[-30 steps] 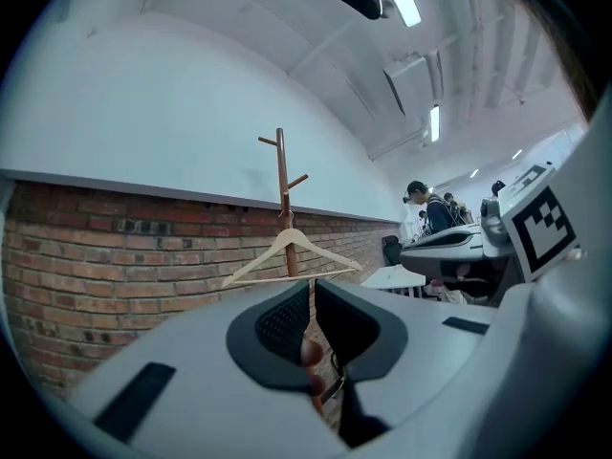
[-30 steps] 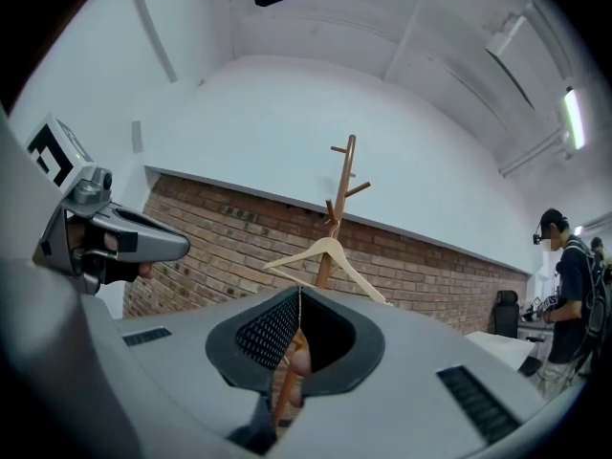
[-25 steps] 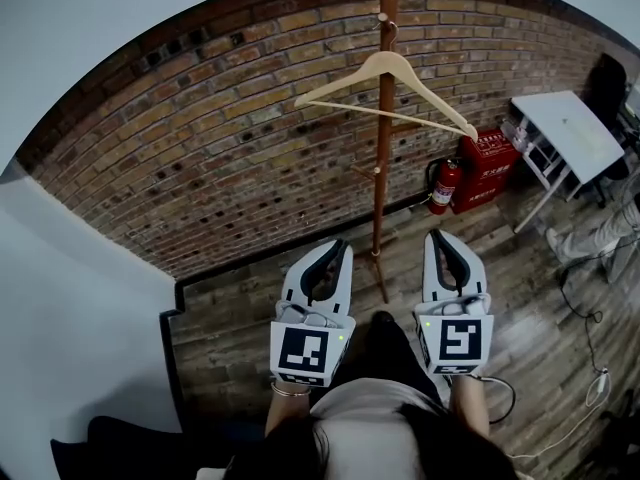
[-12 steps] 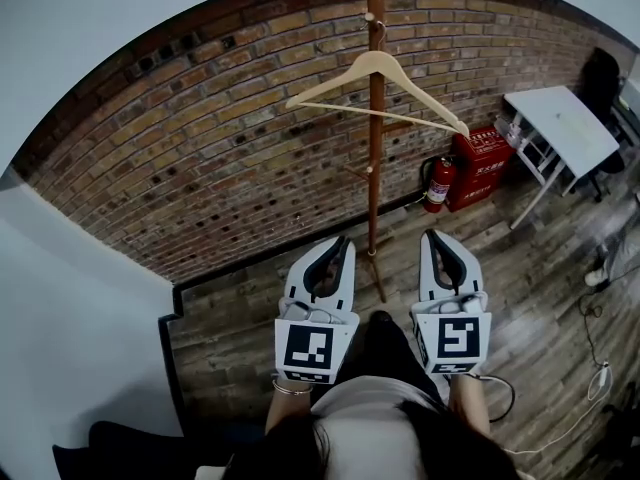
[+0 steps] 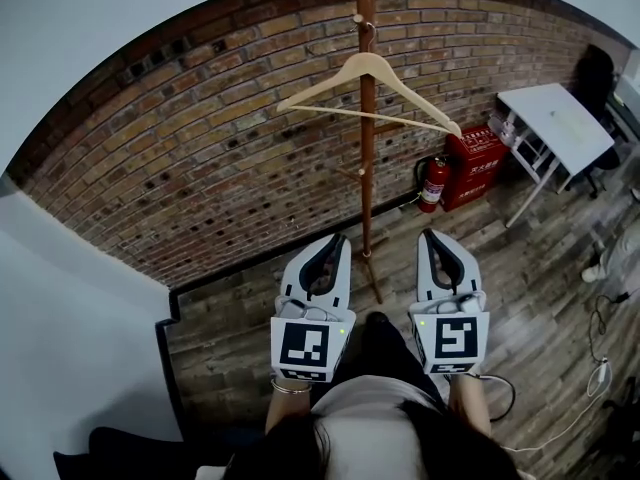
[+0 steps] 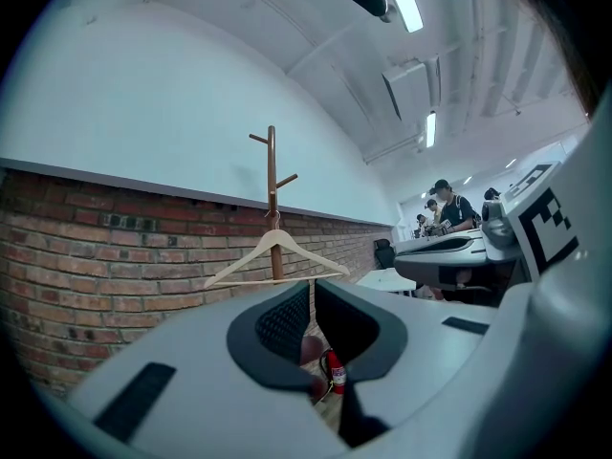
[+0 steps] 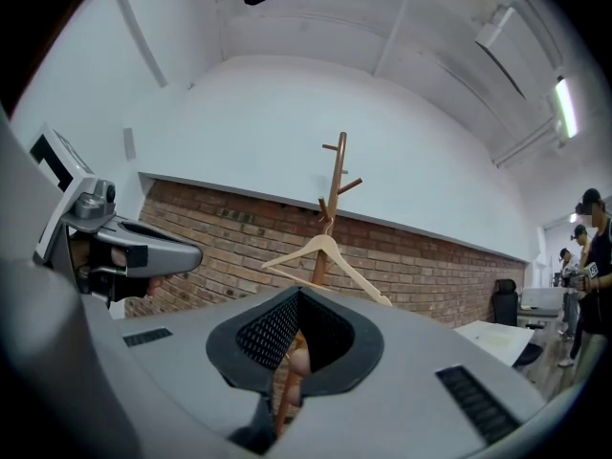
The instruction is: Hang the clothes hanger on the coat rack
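Observation:
A pale wooden clothes hanger [image 5: 368,86] hangs by its hook from a peg of the tall brown coat rack [image 5: 366,178], in front of the brick wall. It also shows ahead in the left gripper view, hanger [image 6: 277,256] on rack [image 6: 272,185], and in the right gripper view, hanger [image 7: 325,251] on rack [image 7: 335,185]. My left gripper [image 5: 336,242] and right gripper [image 5: 431,238] are held level, side by side, well short of the rack and either side of its pole. Both are shut and hold nothing; the left gripper [image 6: 312,291] and right gripper [image 7: 298,300] show their jaws meeting.
A red fire extinguisher [image 5: 432,183] and a red cabinet [image 5: 481,160] stand by the wall right of the rack. A white table [image 5: 556,126] is at the far right. A cable [image 5: 590,388] lies on the wooden floor. People [image 6: 448,208] stand in the distance.
In the head view the rack and hanger have drifted a little to the left. The hanger stays on its peg. Both grippers keep still and shut.

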`<state>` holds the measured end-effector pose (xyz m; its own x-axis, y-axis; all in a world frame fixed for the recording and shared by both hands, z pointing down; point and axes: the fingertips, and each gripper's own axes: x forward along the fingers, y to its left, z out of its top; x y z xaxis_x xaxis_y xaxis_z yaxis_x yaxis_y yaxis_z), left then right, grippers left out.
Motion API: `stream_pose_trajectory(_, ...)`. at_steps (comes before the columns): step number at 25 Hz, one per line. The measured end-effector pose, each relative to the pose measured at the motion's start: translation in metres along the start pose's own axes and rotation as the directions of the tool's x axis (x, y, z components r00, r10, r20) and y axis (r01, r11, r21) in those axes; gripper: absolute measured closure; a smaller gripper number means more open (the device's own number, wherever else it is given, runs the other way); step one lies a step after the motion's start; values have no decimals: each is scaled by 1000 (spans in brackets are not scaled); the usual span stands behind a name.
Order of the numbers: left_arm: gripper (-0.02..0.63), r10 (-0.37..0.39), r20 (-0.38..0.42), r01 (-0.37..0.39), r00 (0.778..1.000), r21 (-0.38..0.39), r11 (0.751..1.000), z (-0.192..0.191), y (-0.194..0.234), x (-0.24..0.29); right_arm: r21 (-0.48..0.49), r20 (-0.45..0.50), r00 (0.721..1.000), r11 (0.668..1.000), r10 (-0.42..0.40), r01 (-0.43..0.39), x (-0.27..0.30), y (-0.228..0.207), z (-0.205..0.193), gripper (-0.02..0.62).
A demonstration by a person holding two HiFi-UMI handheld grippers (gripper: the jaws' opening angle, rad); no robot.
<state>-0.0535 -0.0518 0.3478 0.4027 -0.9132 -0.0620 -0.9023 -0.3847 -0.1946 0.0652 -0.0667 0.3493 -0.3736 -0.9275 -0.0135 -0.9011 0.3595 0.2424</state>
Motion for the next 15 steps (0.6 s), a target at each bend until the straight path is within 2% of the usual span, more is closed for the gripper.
stream_pose_trajectory(4, 578, -8, 9, 8, 1000, 16, 1000, 3, -5, 5, 5, 8, 1000, 1000, -14, 14, 0, -7, 0, 558)
stream_pose_trajectory(8, 578, 7, -16, -7, 1000, -19, 1000, 4, -6, 7, -11, 3, 1000, 1000, -19, 19, 1, -8, -1, 558)
stream_pose_trajectory(11, 578, -13, 1, 13, 1000, 14, 1000, 1, -7, 10, -17, -13, 1000, 1000, -11, 11, 0, -9, -3, 558)
stream_pose_trajectory(15, 578, -23, 3, 23, 1000, -2, 1000, 0, -9, 13, -13, -3, 1000, 1000, -14, 14, 1, -13, -4, 558)
